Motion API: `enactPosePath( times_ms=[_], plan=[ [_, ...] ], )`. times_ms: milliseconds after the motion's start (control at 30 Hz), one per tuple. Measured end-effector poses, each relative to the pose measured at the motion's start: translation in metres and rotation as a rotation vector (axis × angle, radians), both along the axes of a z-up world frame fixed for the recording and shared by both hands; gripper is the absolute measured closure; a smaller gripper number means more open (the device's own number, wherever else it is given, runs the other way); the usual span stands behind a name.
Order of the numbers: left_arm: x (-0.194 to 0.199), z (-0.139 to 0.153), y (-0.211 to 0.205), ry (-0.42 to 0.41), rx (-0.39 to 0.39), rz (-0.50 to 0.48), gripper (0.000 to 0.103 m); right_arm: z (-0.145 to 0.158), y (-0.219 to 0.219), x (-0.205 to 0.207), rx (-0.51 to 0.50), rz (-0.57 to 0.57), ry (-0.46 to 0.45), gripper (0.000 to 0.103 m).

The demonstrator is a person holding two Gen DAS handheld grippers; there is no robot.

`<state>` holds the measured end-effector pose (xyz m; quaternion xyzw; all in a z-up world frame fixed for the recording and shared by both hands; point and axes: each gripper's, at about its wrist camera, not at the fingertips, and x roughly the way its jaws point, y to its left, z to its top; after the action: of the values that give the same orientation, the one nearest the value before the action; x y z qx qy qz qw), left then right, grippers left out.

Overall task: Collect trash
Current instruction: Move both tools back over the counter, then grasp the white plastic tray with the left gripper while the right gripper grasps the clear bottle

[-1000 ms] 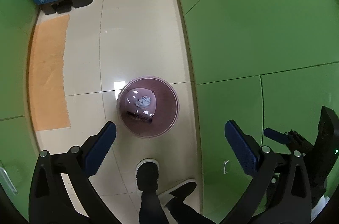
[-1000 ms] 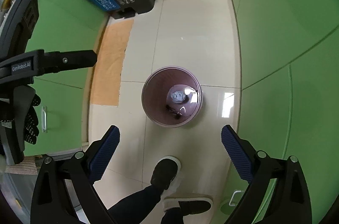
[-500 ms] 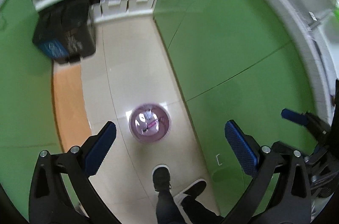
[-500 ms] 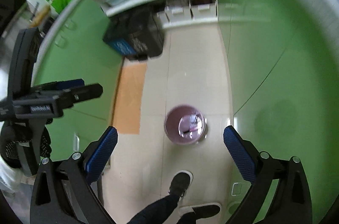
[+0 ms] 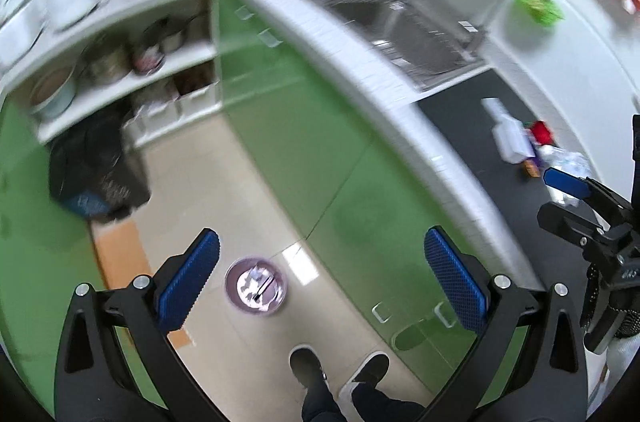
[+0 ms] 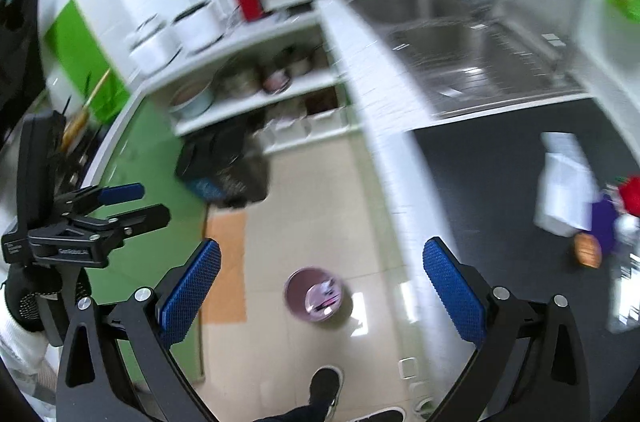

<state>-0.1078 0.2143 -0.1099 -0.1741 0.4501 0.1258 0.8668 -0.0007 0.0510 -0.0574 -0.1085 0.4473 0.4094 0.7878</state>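
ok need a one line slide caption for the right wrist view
Right gripper open and empty, high above the pink waste bin on the kitchen floor, with trash waiting on the dark counter at right.

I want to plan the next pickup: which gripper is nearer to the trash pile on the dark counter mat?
Right, as far as the views show. The right gripper hovers beside the trash pile; the left gripper hangs over the floor, outside the counter edge.
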Motion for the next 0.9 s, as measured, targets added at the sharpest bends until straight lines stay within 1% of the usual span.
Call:
enactPosePath(
  times_ms=[67, 167, 300, 333, 433, 600, 700, 900],
  plan=[
    [0.017, 0.015, -0.018, -0.032, 0.007, -0.056, 0.003, 0.014, -0.031, 0.006, 0.012, -0.069, -0.028, 0.006],
    [0.036, 0.028, -0.043, -0.064, 0.013, -0.13, 0.003, 0.031, -0.074, 0.013, 0.019, -0.179, -0.071, 0.006],
    [0.073, 0.042, -0.081, -0.092, 0.028, -0.243, 0.003, 0.044, -0.129, 0.022, 0.017, -0.308, -0.102, 0.006],
    [0.081, 0.043, -0.089, -0.096, 0.028, -0.264, 0.003, 0.047, -0.146, 0.024, 0.015, -0.344, -0.109, 0.006],
    [0.105, 0.05, -0.116, -0.109, 0.038, -0.313, 0.003, 0.052, -0.178, 0.034, 0.004, -0.408, -0.122, 0.006],
    [0.136, 0.052, -0.154, -0.103, 0.056, -0.364, 0.003, 0.054, -0.216, 0.057, -0.033, -0.447, -0.13, 0.006],
    [0.157, 0.05, -0.175, -0.09, 0.063, -0.388, 0.003, 0.055, -0.224, 0.072, -0.05, -0.442, -0.136, 0.006],
    [0.194, 0.039, -0.2, -0.055, 0.068, -0.4, 0.003, 0.05, -0.23, 0.101, -0.072, -0.416, -0.127, 0.006]
  ],
)
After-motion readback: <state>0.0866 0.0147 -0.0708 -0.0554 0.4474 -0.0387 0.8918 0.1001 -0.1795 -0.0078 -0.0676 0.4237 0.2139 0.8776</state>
